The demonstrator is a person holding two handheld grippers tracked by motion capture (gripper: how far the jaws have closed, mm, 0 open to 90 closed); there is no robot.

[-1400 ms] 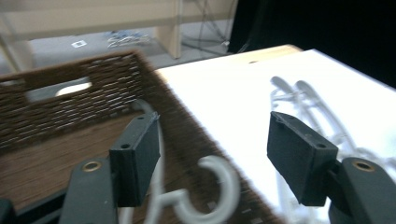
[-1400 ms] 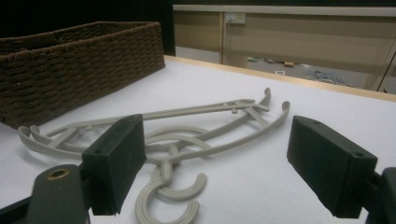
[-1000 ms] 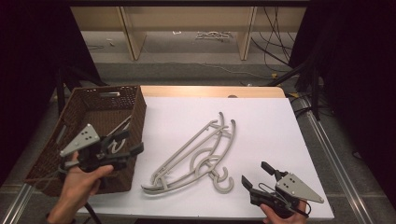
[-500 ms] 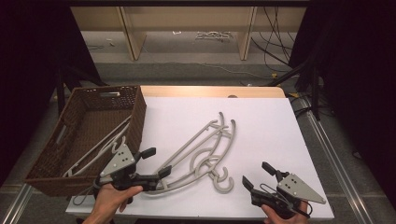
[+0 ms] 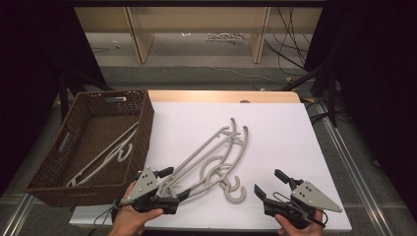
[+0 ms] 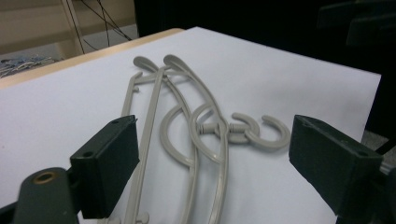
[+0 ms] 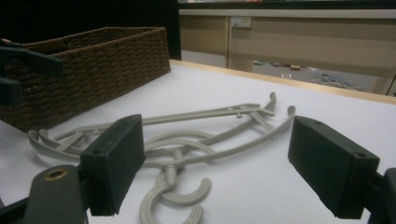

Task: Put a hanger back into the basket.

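Covering most of the table is a white board (image 5: 275,128), with a brown wicker basket (image 5: 145,123) just off its left edge. One grey hanger (image 5: 105,156) lies inside the basket, slanted along the floor, hook end toward the near right.

Two more grey hangers (image 5: 216,152) sit stacked on the board, overlapping, running diagonally from near-left to far-right; hooks (image 5: 235,189) curl toward the near edge, between the two tools.

Left gripper (image 5: 172,186) is at the near-left end of the stack, jaws spread wide and straddling the hanger ends. In the left gripper view the hanger arms (image 6: 154,135) run between the jaws, nothing clamped; can't tell whether a pad touches the plastic.

Right gripper (image 5: 270,184) is at the near-right of the board, just beside the hooks but apart from them, jaws also spread, holding nothing. Right gripper view has the hooks (image 7: 175,196) low between the jaws and the basket (image 7: 93,70) far left.
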